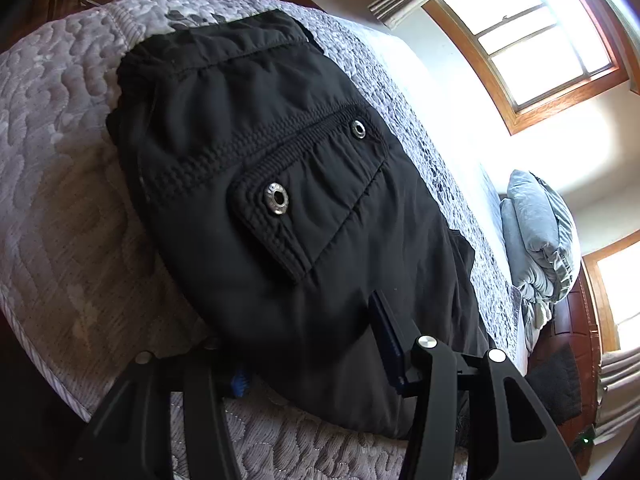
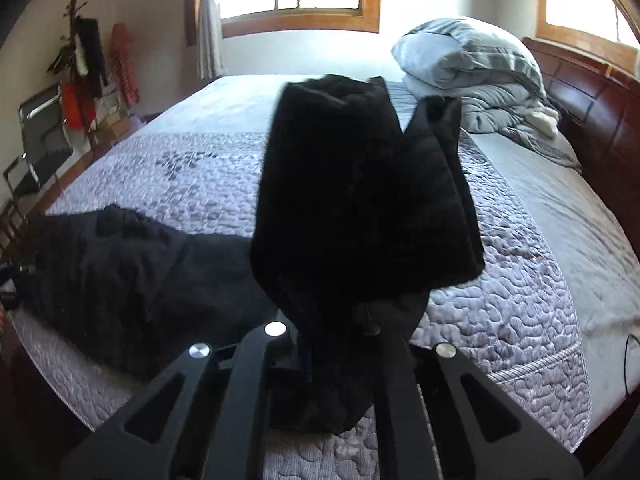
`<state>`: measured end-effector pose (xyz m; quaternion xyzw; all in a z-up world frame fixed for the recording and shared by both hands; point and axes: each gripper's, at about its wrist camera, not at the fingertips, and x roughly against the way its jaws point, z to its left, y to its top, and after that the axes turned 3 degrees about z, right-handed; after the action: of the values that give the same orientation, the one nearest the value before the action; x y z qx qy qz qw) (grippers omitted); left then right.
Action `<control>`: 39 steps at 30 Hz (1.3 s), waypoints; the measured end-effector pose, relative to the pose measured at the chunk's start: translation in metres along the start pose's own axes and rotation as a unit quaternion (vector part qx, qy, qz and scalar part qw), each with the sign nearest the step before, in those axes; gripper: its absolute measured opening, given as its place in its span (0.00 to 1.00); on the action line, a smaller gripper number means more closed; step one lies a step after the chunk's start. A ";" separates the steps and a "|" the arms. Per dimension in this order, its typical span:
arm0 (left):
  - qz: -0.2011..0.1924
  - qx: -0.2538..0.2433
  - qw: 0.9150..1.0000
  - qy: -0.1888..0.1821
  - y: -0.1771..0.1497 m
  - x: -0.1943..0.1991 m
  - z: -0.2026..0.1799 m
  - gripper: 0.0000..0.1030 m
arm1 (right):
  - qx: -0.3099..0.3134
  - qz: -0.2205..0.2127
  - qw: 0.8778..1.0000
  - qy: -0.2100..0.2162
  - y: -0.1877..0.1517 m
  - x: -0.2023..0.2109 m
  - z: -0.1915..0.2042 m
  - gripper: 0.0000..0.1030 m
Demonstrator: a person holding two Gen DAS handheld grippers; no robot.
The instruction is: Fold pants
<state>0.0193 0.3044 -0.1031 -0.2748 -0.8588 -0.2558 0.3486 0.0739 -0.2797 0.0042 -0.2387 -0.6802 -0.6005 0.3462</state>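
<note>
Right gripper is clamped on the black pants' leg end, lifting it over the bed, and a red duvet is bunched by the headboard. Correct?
Nearly. The duvet is grey, not red, per the right wrist view. The right gripper does hold the black pants up over the bed.

the right gripper (image 2: 340,344) is clamped on a fold of the black pants (image 2: 360,200), lifted ahead of it; the rest apparently trails leftward across the quilted bed (image 2: 500,320).
</note>
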 end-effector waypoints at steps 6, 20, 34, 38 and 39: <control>0.001 0.001 1.000 0.000 0.000 -0.001 0.000 0.50 | 0.093 0.045 0.995 0.016 -0.022 -0.020 0.052 0.05; 0.001 -0.017 1.000 0.013 -0.001 -0.006 -0.010 0.53 | 0.156 0.082 0.983 0.046 -0.056 -0.041 0.104 0.42; 0.006 -0.019 1.000 0.009 -0.001 -0.013 -0.014 0.58 | 0.163 0.090 0.981 0.050 -0.047 -0.057 0.126 0.33; 0.009 -0.021 1.000 0.008 -0.001 -0.013 -0.013 0.59 | 0.141 0.090 0.980 0.110 -0.047 -0.034 0.124 0.59; 0.010 -0.021 1.000 0.007 0.000 -0.014 -0.012 0.59 | 0.132 0.088 0.978 0.133 -0.046 -0.026 0.122 0.60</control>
<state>0.0330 0.2922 -0.1057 -0.2881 -0.8481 -0.2721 0.3518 0.0346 -0.1649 -0.0501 -0.1671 -0.6778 -0.4990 0.5135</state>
